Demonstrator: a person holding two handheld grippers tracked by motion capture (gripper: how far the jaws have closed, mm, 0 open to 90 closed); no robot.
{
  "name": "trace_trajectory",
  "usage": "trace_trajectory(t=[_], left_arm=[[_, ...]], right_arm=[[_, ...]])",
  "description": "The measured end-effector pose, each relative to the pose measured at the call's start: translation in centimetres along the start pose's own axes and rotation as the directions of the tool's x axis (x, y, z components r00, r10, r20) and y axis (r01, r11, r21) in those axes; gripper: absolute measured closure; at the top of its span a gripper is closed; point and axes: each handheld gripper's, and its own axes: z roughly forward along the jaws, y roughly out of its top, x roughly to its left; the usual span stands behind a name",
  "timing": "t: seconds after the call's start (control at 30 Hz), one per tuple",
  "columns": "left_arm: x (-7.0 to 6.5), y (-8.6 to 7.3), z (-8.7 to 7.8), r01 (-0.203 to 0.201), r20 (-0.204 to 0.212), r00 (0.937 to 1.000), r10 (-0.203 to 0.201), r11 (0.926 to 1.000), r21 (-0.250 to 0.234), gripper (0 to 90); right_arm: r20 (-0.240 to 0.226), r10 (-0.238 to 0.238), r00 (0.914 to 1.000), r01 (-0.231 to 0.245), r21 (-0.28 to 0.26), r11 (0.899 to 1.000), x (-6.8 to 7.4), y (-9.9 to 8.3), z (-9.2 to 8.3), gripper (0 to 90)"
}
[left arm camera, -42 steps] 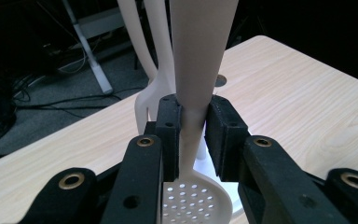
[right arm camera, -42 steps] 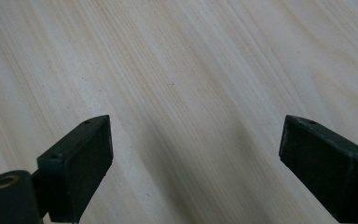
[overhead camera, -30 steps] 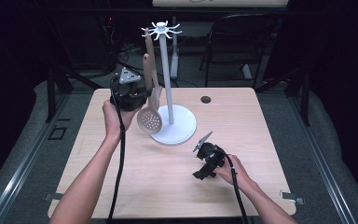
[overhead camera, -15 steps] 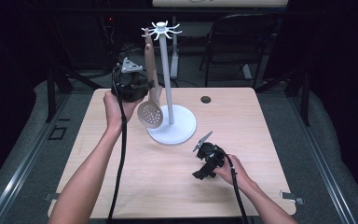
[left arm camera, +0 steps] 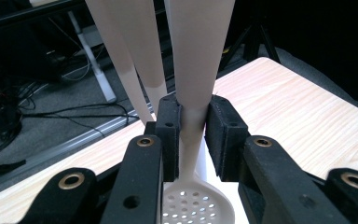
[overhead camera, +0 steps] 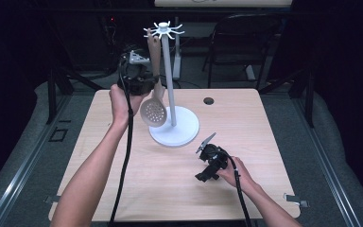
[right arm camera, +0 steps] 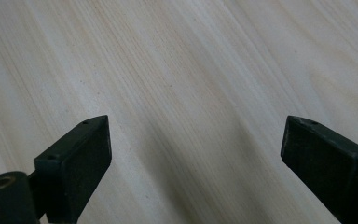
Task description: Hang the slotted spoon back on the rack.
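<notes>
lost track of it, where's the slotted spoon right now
In the high view the slotted spoon hangs left of the white stand, its handle clamped in the left gripper.

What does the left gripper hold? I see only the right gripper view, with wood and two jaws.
Observer: The left gripper is shut on a slotted spoon, on its handle.
Operator: Where is the spoon?
Observer: Lifted beside the pole of a white stand, handle tip near the hooks on top.
Operator: And my right gripper?
Observer: The right gripper rests low on the table, in front of the stand's base, open.
</notes>
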Motion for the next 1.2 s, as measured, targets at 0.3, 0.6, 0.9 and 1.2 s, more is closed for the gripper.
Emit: trace_trajectory(t=[0.3,0.6,0.9,1.2], left_arm=[[0.3,0.5,0.8,0.009,-0.007,0.9999,-0.009,0.9997,0.021,75.4],[0.5,0.4,1.9,0.032,0.008,0.9995,-0.032,0.9994,0.016,75.3],[0.6,0.3,2.5,0.054,-0.008,0.9985,-0.054,0.9985,-0.007,74.5],[0.5,0.1,2.8,0.057,-0.031,0.9978,-0.058,0.9978,-0.034,73.1]], right_arm=[[-0.008,0.008,0.9999,-0.008,-0.005,1.000,0.0,0.0,0.2,8.3],[-0.009,0.002,1.0000,-0.002,0.001,1.000,0.0,0.0,0.2,8.3],[-0.011,0.006,0.9999,-0.006,-0.007,1.000,0.1,-0.1,0.2,8.3],[-0.013,0.011,0.9999,-0.011,-0.012,1.000,0.1,-0.1,0.3,8.3]])
